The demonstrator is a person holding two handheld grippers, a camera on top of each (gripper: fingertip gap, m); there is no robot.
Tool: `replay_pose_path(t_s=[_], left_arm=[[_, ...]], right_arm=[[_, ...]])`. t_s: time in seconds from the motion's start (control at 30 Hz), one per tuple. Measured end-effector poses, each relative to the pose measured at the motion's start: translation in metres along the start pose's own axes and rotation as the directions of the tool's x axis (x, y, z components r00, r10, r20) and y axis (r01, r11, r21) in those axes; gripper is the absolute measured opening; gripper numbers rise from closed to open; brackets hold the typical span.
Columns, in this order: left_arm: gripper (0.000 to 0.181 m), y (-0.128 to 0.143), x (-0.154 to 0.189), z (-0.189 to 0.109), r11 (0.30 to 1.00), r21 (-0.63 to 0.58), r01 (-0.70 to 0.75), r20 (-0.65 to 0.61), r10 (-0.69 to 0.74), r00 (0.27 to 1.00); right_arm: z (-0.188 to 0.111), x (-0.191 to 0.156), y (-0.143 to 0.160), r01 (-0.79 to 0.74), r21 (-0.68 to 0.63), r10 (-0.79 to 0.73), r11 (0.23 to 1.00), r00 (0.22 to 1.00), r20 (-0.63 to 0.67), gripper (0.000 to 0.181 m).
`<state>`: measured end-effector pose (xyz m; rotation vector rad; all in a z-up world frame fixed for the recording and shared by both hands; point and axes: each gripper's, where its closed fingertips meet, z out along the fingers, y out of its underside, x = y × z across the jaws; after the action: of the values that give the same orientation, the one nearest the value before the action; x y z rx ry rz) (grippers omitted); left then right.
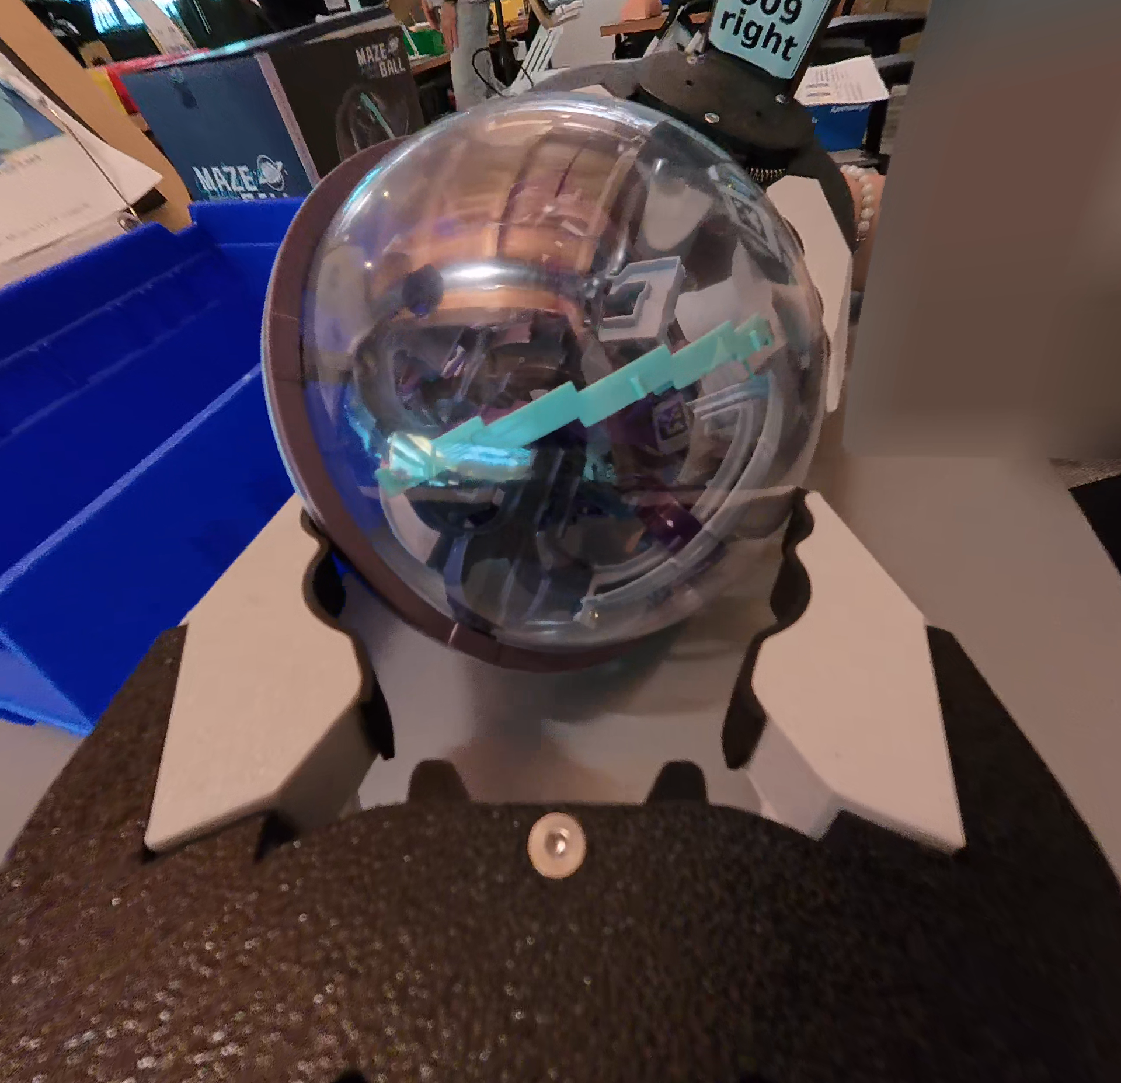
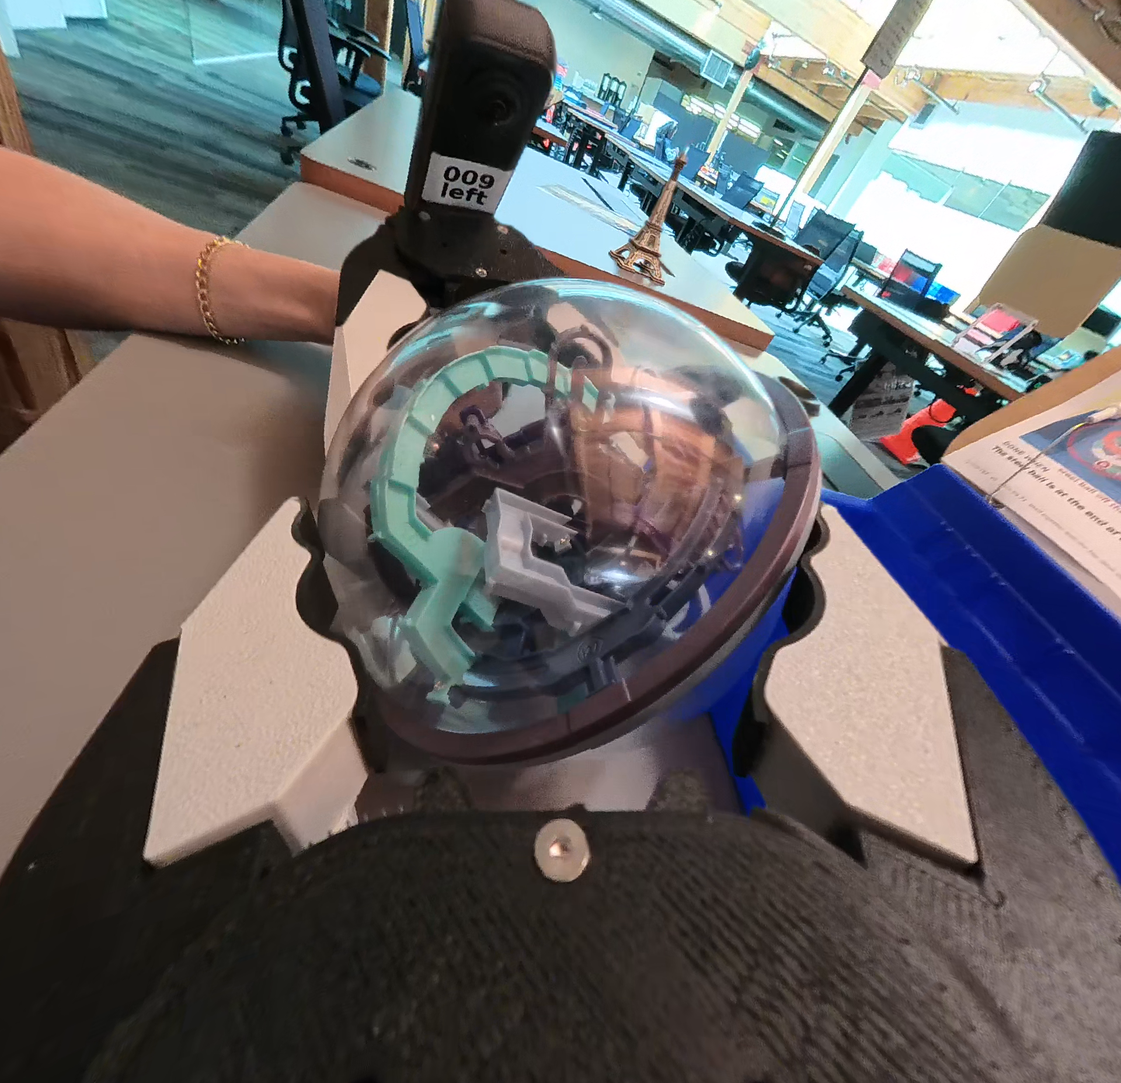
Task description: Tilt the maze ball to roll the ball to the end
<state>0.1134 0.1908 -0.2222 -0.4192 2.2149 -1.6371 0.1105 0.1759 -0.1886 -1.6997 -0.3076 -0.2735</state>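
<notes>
The maze ball [image 1: 546, 302] is a clear sphere with a dark purple-brown band around it and teal, grey and purple tracks inside. It is held off the table between my two grippers, which face each other. My left gripper [image 1: 558, 538] is shut on it, one finger at each lower side. My right gripper [image 2: 558, 538] grips the ball [image 2: 606, 447] the same way from the opposite side, with the band tilted down to the right. The right gripper's body [image 1: 716, 113] shows behind the ball in the left wrist view, and the left gripper's body [image 2: 461, 253] in the right wrist view. I cannot pick out the small steel ball.
A blue bin [image 1: 121, 417] stands beside the ball; it also shows in the right wrist view [image 2: 982, 581] with a printed sheet [image 2: 1067, 447] over it. The grey table [image 2: 151, 459] lies below. A dark toy box [image 1: 273, 120] and a small tower model [image 2: 649, 229] stand behind. A forearm with a bracelet [image 2: 121, 265] reaches in.
</notes>
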Motion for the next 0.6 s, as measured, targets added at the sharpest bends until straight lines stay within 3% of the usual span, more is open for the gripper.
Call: replay_pose_path(t_s=[0.13,0.5,0.6], left_arm=[[0.141,0.0,0.0006,0.0002,1.0,-0.001,0.018,-0.007,-0.018,1.0],[0.139,0.0009,0.0048,-0.0001,0.997,-0.013,0.073,-0.04,-0.074,0.996],[0.138,-0.0013,0.0037,0.0003,0.994,0.001,0.105,-0.043,-0.105,0.994]], right_arm=[[-0.0002,0.0003,-0.0001,-0.016,0.001,0.016,1.0,1.0,0.004,0.15],[0.0024,-0.0069,0.0036,0.253,-0.029,-0.253,0.967,0.967,-0.029,0.158],[0.0019,-0.0046,0.0053,0.227,-0.045,-0.228,0.973,0.973,-0.023,0.158]])
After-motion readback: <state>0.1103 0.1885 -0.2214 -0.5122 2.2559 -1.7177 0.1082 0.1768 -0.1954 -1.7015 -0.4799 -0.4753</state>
